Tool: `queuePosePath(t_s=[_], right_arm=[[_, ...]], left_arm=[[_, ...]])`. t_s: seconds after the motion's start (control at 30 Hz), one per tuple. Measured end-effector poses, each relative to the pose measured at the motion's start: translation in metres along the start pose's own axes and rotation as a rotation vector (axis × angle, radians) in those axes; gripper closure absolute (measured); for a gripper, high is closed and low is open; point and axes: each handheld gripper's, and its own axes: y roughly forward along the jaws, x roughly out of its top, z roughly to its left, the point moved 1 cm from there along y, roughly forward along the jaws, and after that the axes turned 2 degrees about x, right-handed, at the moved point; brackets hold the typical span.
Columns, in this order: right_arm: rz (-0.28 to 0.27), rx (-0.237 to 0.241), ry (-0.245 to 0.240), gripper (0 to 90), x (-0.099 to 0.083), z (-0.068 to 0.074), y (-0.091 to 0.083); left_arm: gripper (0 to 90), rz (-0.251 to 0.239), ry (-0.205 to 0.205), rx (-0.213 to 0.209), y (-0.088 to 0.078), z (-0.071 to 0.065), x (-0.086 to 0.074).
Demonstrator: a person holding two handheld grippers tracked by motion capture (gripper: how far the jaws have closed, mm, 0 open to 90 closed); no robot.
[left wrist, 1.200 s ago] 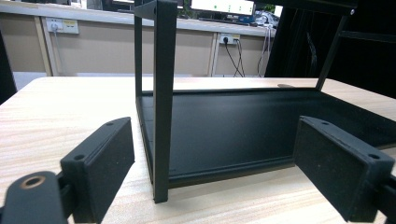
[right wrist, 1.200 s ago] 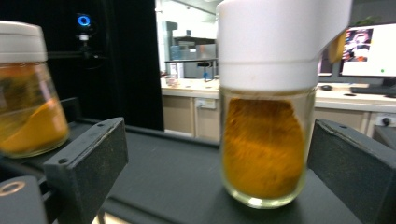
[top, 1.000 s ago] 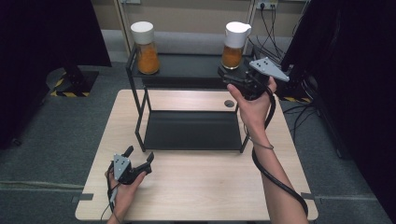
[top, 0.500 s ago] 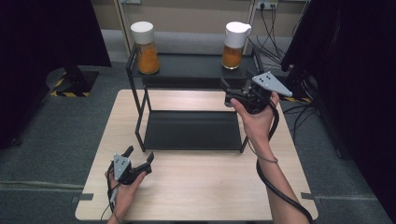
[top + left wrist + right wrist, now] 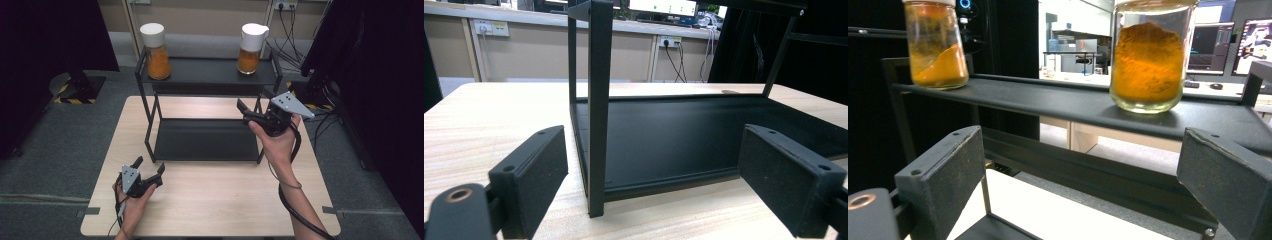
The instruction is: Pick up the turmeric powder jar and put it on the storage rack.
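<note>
Right hand-held gripper [image 5: 248, 114] jaws wide, empty, in front of the rack — right jar [image 5: 249, 43] on the top shelf [image 5: 205, 74]. Likely reach phase; next, lift and close around it. Left hand-held gripper [image 5: 149, 171] wide, idle on tabletop [image 5: 210, 200].

A: High view position?
B: Fixed overhead on the person's side, facing forward and down across the table [image 5: 210, 210] and the black rack [image 5: 207, 77].
A: Left gripper view?
B: Low near the tabletop, close to the rack's front post [image 5: 599, 110], facing its lower shelf.
A: Right gripper view?
B: Just below upper-shelf height, close, facing two jars [image 5: 1148, 60]. All three views share the rack.
</note>
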Motion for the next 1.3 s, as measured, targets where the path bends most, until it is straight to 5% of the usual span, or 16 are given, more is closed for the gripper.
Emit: queuePosePath(t_s=[1.3], right_arm=[[0.104, 0.066, -0.002, 5.5, -0.061, 0.004, -0.034]], left_arm=[[11.6, 0.0, 0.006, 0.002, 0.0, -0.001, 0.0]])
